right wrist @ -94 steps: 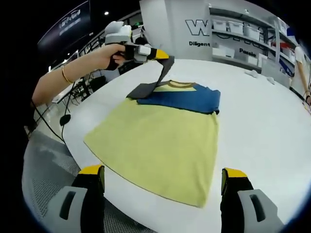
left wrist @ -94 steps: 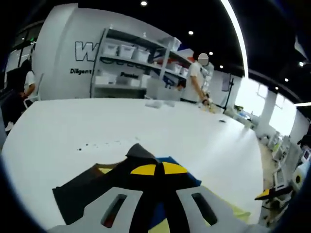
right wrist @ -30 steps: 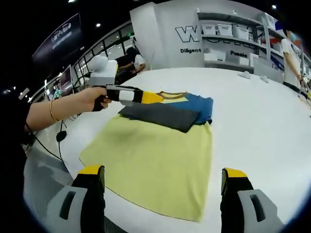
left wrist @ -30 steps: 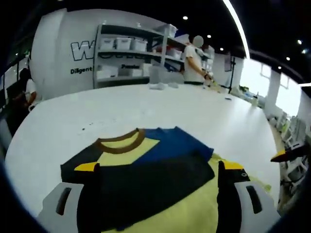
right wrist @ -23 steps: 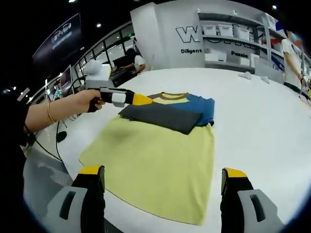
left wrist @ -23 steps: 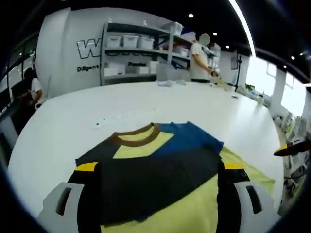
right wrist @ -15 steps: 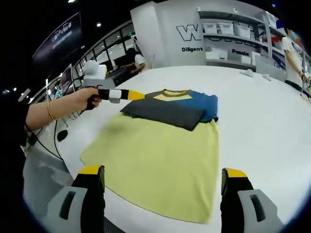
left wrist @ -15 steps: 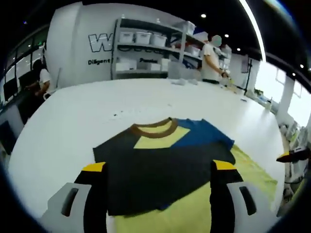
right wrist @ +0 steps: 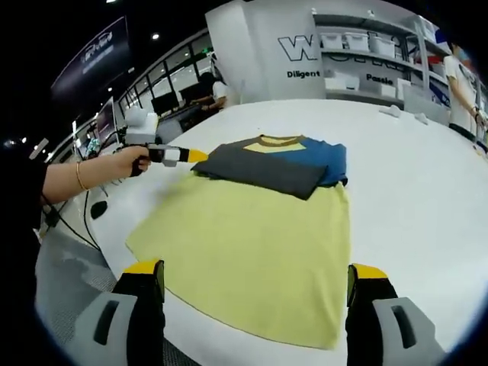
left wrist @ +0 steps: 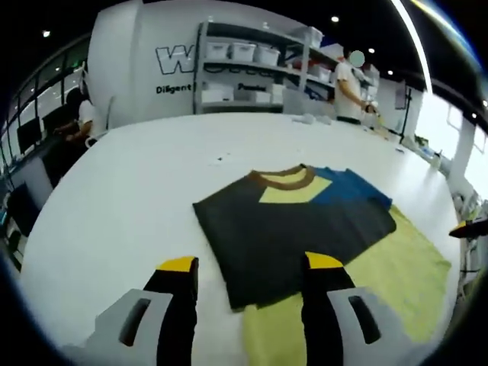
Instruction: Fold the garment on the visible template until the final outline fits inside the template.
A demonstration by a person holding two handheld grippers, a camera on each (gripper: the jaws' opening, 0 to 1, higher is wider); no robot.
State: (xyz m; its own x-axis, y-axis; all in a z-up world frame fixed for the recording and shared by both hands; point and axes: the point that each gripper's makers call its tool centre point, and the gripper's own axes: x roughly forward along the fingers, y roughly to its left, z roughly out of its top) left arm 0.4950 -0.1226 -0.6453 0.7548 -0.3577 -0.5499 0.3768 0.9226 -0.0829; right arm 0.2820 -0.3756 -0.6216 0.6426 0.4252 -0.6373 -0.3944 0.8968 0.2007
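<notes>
The garment (right wrist: 267, 221) lies flat on the white table (right wrist: 412, 191), a T-shirt with a yellow body, a blue sleeve and a dark grey sleeve. In the right gripper view its hem is at 6 o'clock and its brown collar (right wrist: 278, 140) at 12. The dark grey sleeve (right wrist: 259, 171) is already laid across the chest, while the blue sleeve (right wrist: 329, 160) pokes out at about 1 o'clock. I cannot make out a separate template outline under the cloth.

The fabric looks thin, light and limp. It should drape and wrinkle easily, slide a little on the smooth table, and sag if lifted from one point. Good holds would be edges and corners: the blue sleeve's cuff for the next fold across, then the two hem corners to bring the bottom up.

The left tongs (left wrist: 242, 268) stand open and empty, just off the grey sleeve's near corner; in the right gripper view they sit at 10 o'clock in a person's hand (right wrist: 126, 162). The right tongs (right wrist: 255, 276) are spread wide, empty, above the hem.

Behind, at 12 o'clock, stand shelves (left wrist: 252, 72) with bins.
</notes>
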